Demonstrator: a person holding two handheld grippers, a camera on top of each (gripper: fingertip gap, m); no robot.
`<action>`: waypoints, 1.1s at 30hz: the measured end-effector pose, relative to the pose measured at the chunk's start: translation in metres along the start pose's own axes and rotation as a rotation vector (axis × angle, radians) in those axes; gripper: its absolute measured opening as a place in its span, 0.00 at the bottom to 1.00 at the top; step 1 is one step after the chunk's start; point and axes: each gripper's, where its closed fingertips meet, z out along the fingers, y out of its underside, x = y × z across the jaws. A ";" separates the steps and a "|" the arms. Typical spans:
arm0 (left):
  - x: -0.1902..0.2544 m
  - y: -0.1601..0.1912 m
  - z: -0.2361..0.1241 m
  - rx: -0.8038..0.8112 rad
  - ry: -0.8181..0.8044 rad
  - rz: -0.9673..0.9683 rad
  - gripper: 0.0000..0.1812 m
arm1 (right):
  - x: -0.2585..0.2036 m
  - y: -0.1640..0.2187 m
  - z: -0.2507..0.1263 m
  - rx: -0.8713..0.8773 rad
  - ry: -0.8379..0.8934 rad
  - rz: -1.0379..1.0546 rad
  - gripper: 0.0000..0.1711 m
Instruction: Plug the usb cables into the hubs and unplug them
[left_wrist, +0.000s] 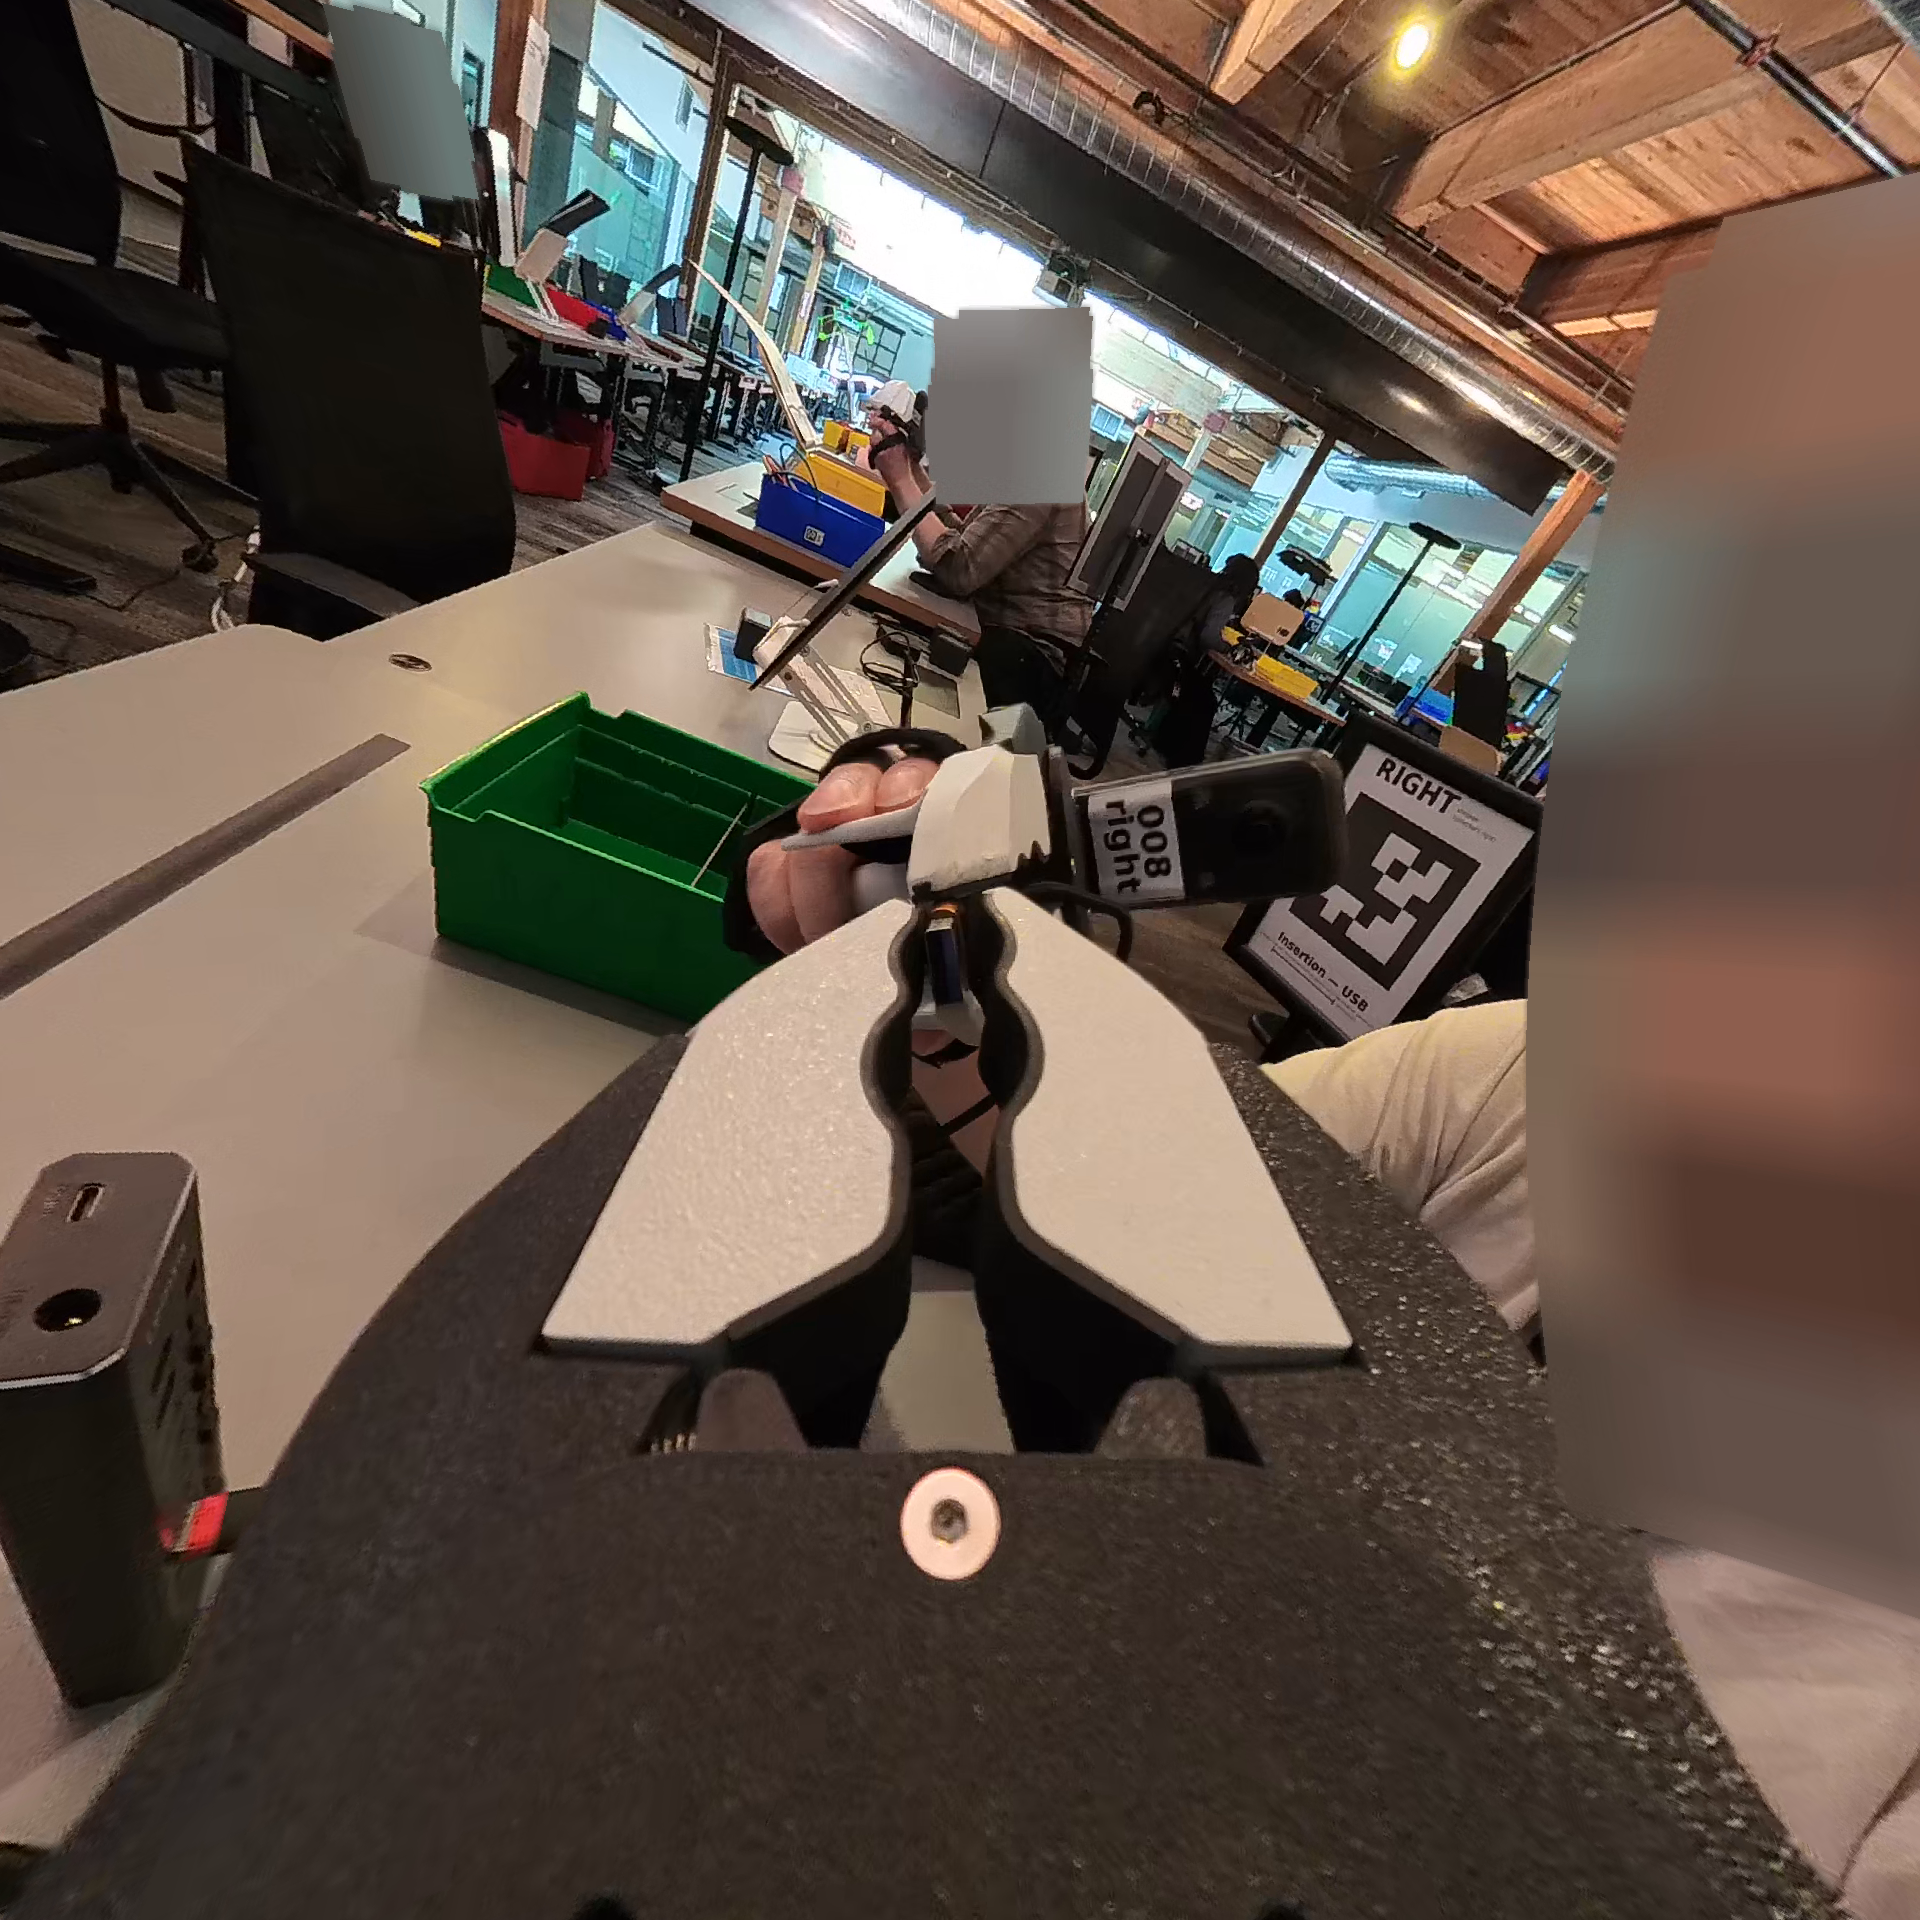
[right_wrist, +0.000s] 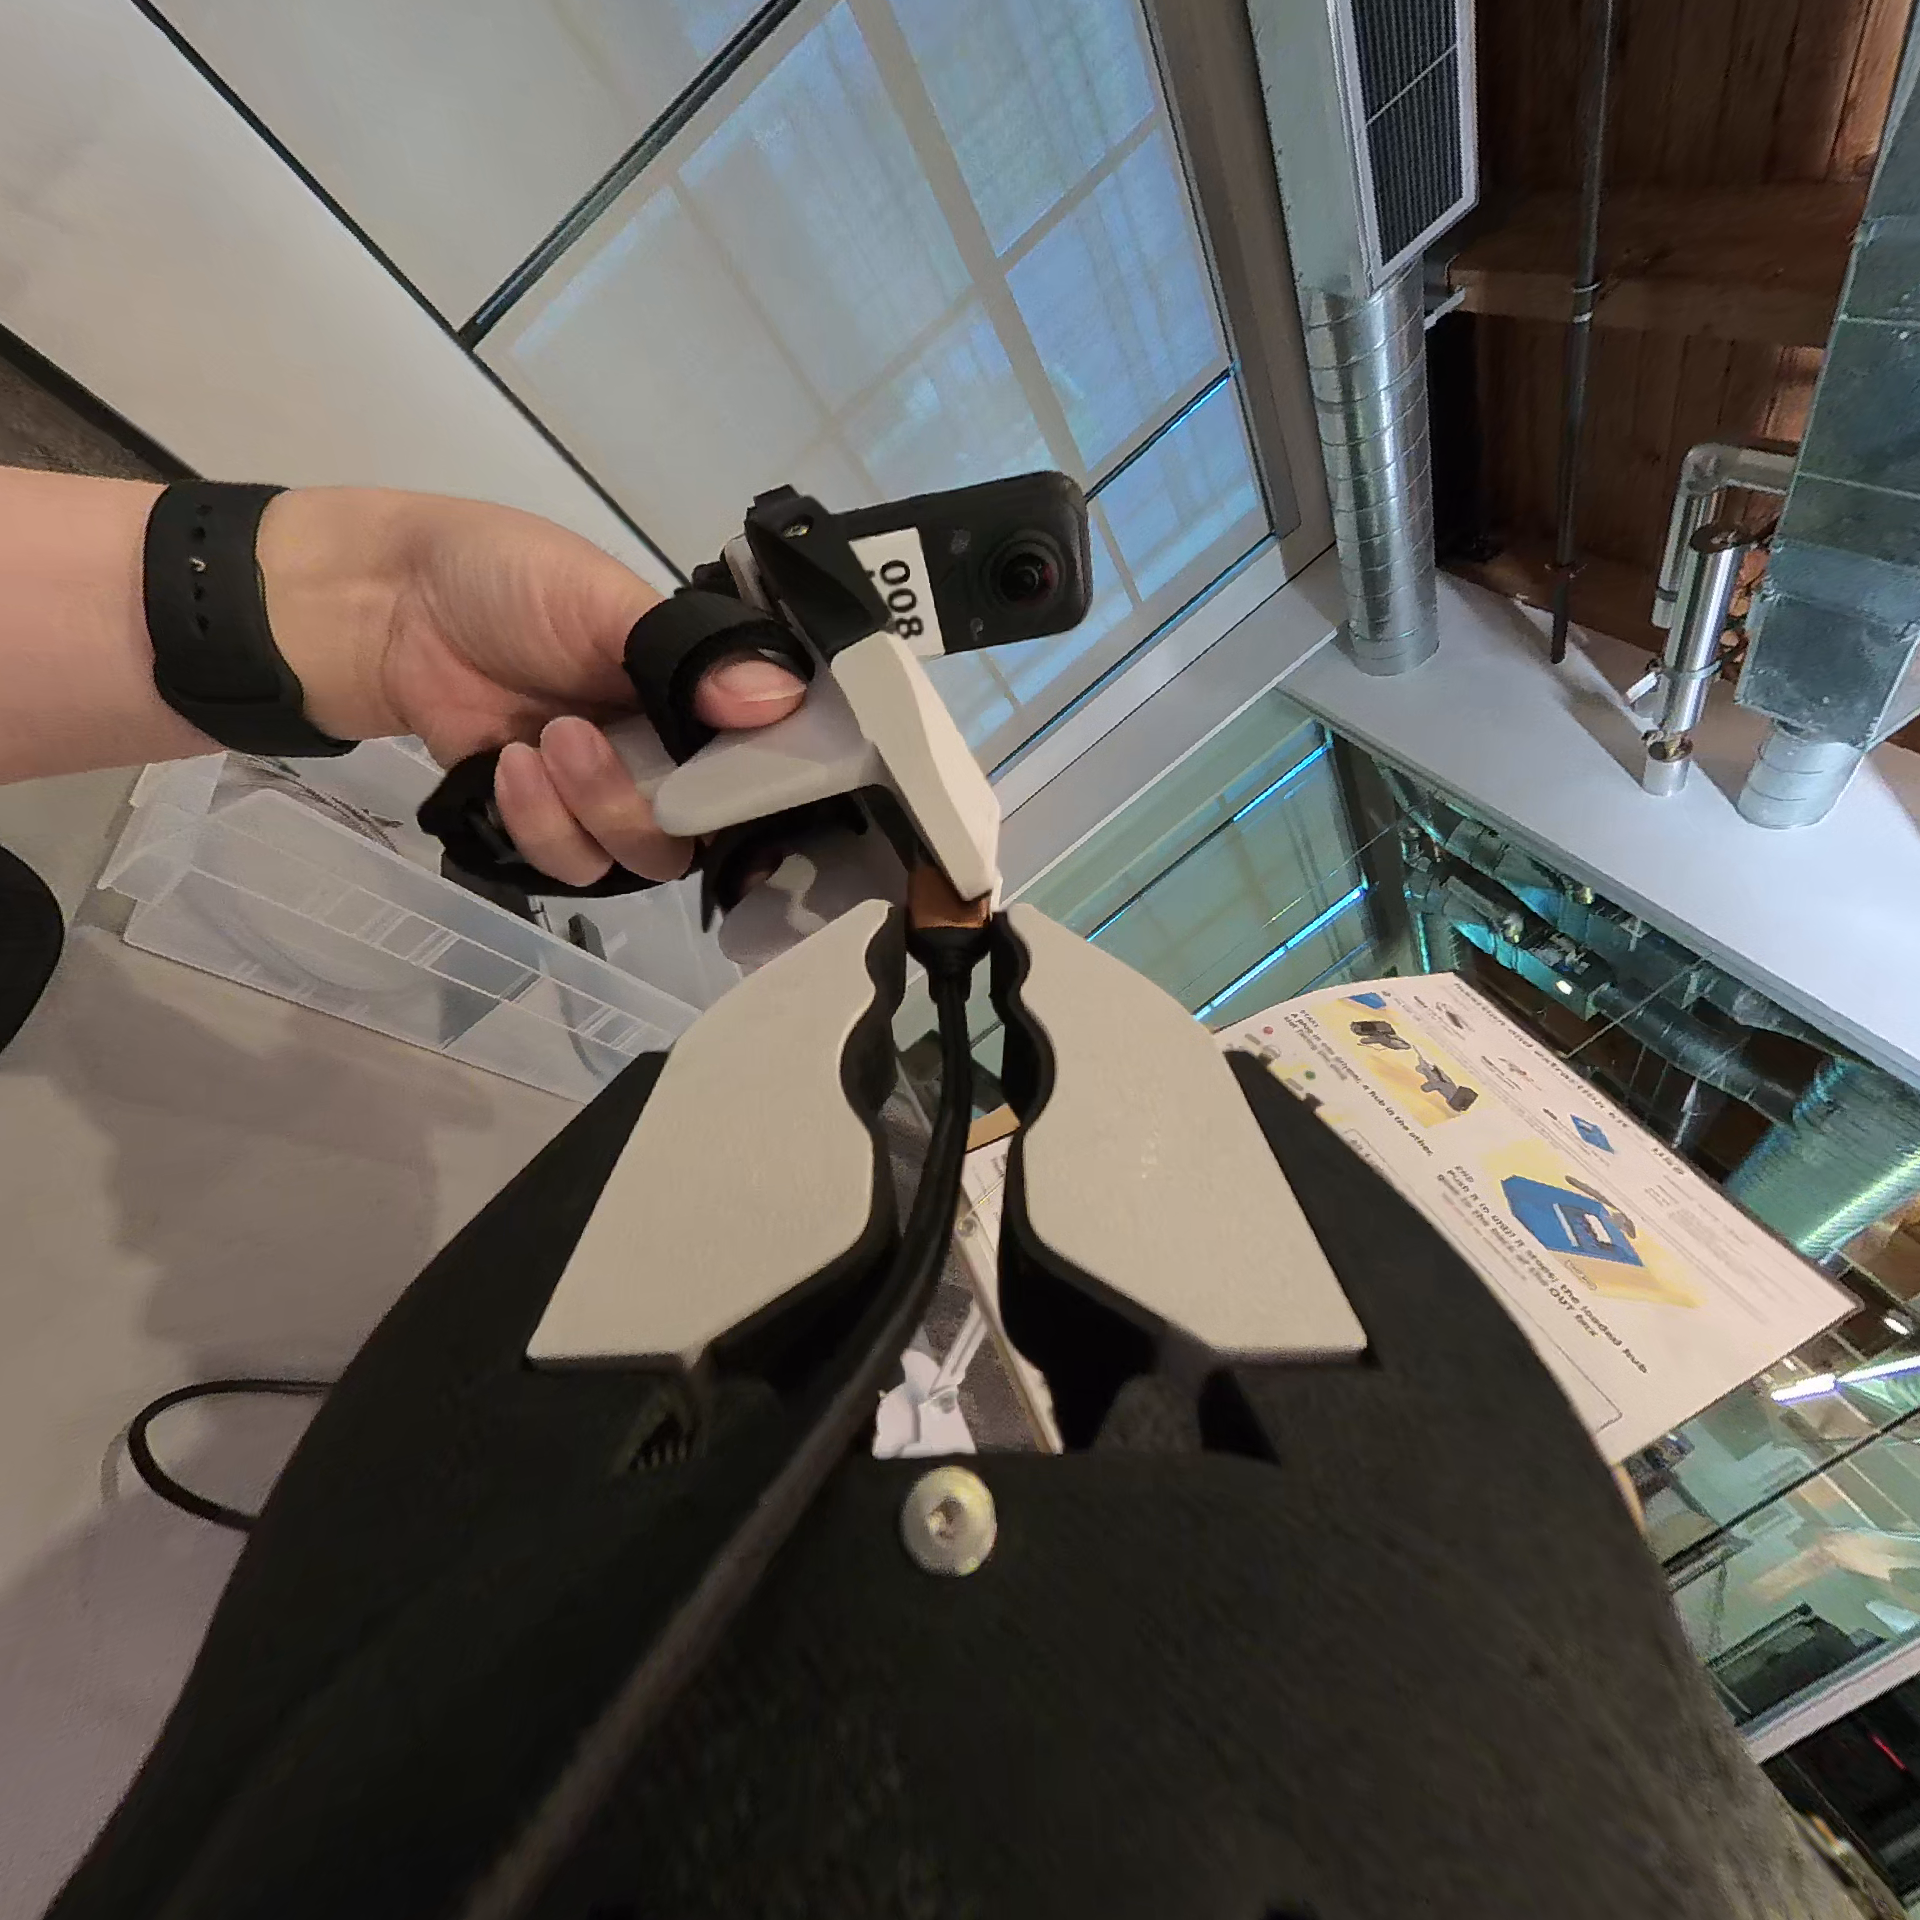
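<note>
Left tongs (left_wrist: 940, 920): narrow, pinching a small blue piece (left_wrist: 943, 961) at the very tips, up off the table (left_wrist: 260, 987) and to the right of the green bin (left_wrist: 582, 862). Right tongs (right_wrist: 948, 925): narrow too, clamped on the black plug (right_wrist: 943, 954) of a USB cable (right_wrist: 914, 1247), copper-coloured end (right_wrist: 943, 906) poking out past the tips and touching the tip of the left tongs. Cable trailing back between the right fingers and on toward the camera.

Gripped by a left hand (right_wrist: 447, 634) with a black wristband, and by a right hand (left_wrist: 821, 862) held just right of the bin.

Dark hub (left_wrist: 104, 1434): standing on end on the table, nearer than the bin and to its left, well apart from both tongs, ports facing outward.

Beside the bin on its right and a little farther back, a framed black-and-white marker sign (left_wrist: 1382, 883). Beyond the bin, at another desk, a seated person (left_wrist: 1008, 582).

Behind the right tongs, a printed instruction sheet (right_wrist: 1538, 1195) and clear plastic trays (right_wrist: 364, 935); place relative to the bin impossible to tell.
</note>
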 end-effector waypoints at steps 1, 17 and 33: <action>0.000 -0.001 0.000 0.001 -0.009 0.030 0.04 | 0.001 0.000 0.000 -0.006 -0.002 0.001 0.09; -0.161 0.042 -0.042 0.001 -0.640 0.175 0.32 | 0.088 -0.007 -0.068 -0.037 0.253 0.048 0.09; -0.201 0.134 -0.036 -0.062 -0.682 0.207 0.33 | 0.090 -0.007 -0.070 -0.032 0.250 0.041 0.09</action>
